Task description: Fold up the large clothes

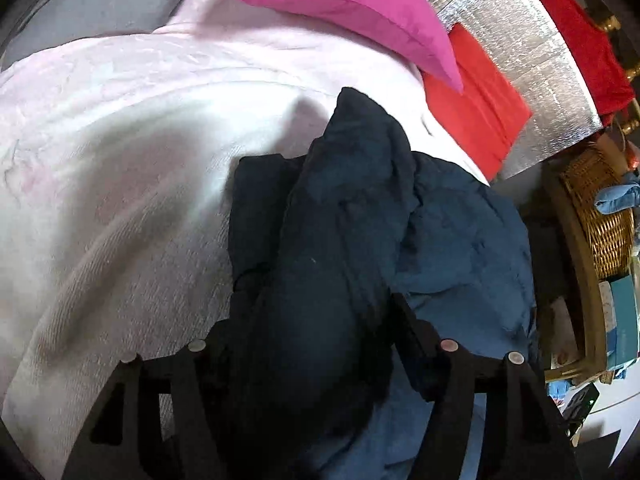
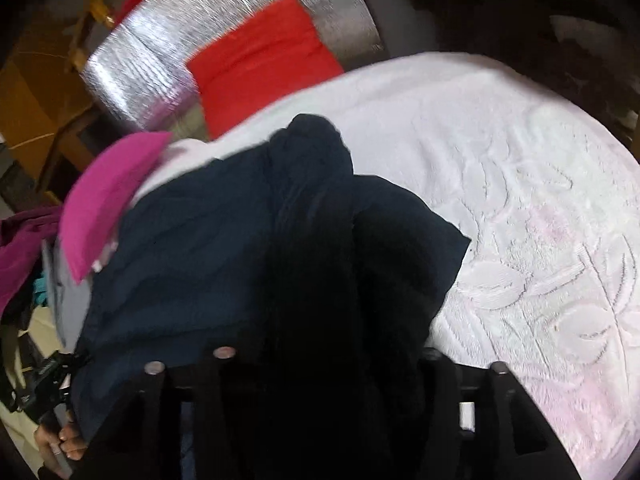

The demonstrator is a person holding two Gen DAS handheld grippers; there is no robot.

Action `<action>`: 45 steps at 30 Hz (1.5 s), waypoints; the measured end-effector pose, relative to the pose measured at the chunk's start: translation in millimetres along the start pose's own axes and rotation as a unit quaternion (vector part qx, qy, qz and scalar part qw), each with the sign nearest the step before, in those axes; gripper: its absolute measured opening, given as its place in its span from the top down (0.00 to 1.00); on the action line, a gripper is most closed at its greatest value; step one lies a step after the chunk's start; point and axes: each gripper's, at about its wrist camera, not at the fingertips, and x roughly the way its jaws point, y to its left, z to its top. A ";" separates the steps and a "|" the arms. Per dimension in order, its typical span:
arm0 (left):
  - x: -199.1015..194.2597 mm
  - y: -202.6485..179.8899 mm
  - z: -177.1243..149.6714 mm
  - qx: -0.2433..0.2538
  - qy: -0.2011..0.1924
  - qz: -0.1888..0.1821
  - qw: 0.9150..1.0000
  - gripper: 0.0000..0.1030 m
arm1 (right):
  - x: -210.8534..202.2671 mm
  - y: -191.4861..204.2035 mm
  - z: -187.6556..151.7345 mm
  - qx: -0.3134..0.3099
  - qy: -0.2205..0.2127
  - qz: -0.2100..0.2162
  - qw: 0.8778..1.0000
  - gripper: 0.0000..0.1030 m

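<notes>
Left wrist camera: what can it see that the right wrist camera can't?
Only the left wrist view shows a wicker basket at the right edge. Only the right wrist view shows a hand at the lower left and the leaf pattern on the white blanket. Both show the dark blue garment bunched between the gripper's fingers, the pink pillow, the red cloth and the silver mat.
</notes>
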 end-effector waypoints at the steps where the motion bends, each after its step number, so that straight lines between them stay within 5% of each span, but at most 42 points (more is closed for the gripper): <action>1: -3.3 -2.2 -0.2 0.003 0.002 0.003 1.000 0.35 | 0.5 -2.9 0.9 0.004 0.006 -0.001 1.000 0.39; 5: -37.9 -14.3 4.7 0.030 -0.034 0.038 0.998 0.35 | -27.8 -11.4 2.1 0.002 0.012 -0.004 1.000 0.39; 7: -71.4 -28.8 -3.4 0.069 -0.088 0.064 0.992 0.33 | -44.6 -1.4 4.0 -0.013 -0.013 -0.034 0.999 0.39; 10: -98.5 -45.7 -21.5 0.120 -0.140 0.086 0.979 0.26 | -88.7 2.6 -7.8 -0.029 -0.066 -0.025 0.997 0.38; 13: -98.2 -47.3 -45.9 0.168 -0.109 0.083 0.976 0.25 | -108.3 24.7 -19.5 -0.071 -0.078 -0.008 0.994 0.40; 15: -80.0 -48.9 -58.8 0.183 -0.076 0.103 0.975 0.25 | -105.8 40.8 -31.7 -0.096 -0.067 0.002 0.993 0.51; 17: -56.4 -38.0 -63.4 0.176 -0.039 0.147 0.973 0.25 | -85.0 53.9 -43.1 -0.114 -0.032 0.006 0.993 0.52; 20: -44.7 -24.2 -57.8 0.157 -0.010 0.131 0.979 0.21 | -42.0 53.1 -62.6 -0.132 0.033 -0.026 0.990 0.51; 25: -70.5 -35.7 -48.6 0.160 -0.052 0.106 0.980 0.22 | -49.5 55.4 -46.6 -0.121 0.036 -0.016 0.992 0.52; 28: -79.2 -61.9 -52.1 0.199 -0.088 0.089 0.972 0.22 | -70.9 73.8 -36.8 -0.122 0.006 0.020 0.992 0.52; 31: -54.4 -75.1 -58.4 0.224 -0.067 0.110 0.966 0.22 | -52.5 102.3 -29.2 -0.126 0.017 0.048 0.991 0.52; 33: -32.0 -77.6 -59.8 0.238 -0.043 0.138 0.960 0.21 | -28.2 120.4 -29.1 -0.138 0.034 0.039 0.989 0.52; 36: -18.1 -84.3 -64.3 0.272 -0.066 0.176 0.944 0.16 | 1.4 134.1 -37.0 -0.151 0.042 0.006 0.988 0.51; 40: -34.1 -82.7 -67.4 0.264 -0.074 0.164 0.948 0.17 | -12.4 127.7 -31.6 -0.135 0.051 0.022 0.989 0.51; 43: -55.7 -95.6 -77.9 0.266 -0.098 0.154 0.947 0.17 | -47.6 112.7 -37.3 -0.125 0.018 0.012 0.992 0.50; 45: -61.2 -101.9 -88.5 0.273 -0.119 0.149 0.943 0.17 | -57.2 98.6 -46.2 -0.115 0.015 0.001 0.993 0.42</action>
